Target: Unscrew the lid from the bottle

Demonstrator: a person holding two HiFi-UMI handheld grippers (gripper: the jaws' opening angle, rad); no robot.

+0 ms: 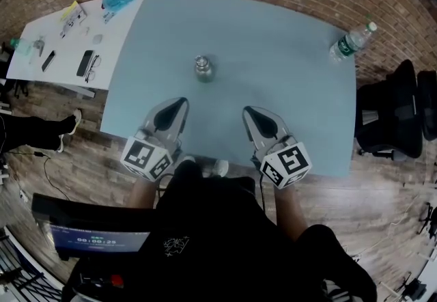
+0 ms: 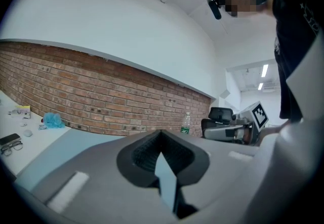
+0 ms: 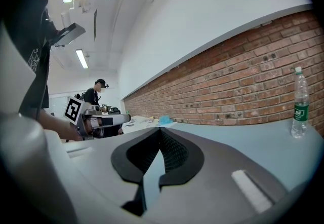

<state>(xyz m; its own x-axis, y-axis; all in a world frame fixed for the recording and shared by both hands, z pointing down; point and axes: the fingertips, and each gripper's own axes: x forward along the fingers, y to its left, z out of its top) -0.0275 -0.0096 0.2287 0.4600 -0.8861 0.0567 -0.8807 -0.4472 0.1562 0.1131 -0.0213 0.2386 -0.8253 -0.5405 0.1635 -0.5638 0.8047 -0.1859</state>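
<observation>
A small clear bottle with a silvery top stands upright in the middle of the pale blue table. My left gripper hovers over the near edge, below and left of the bottle, shut with nothing in it. Level with it, below and right of the bottle, my right gripper is also shut and empty. Neither touches the bottle. In the left gripper view the jaws meet and hide the small bottle. The right gripper view shows its jaws pressed together the same way.
A plastic water bottle with a green label stands at the table's far right corner. A white side table on the left holds glasses, a phone and a blue cloth. A black chair stands at right, a brick wall behind.
</observation>
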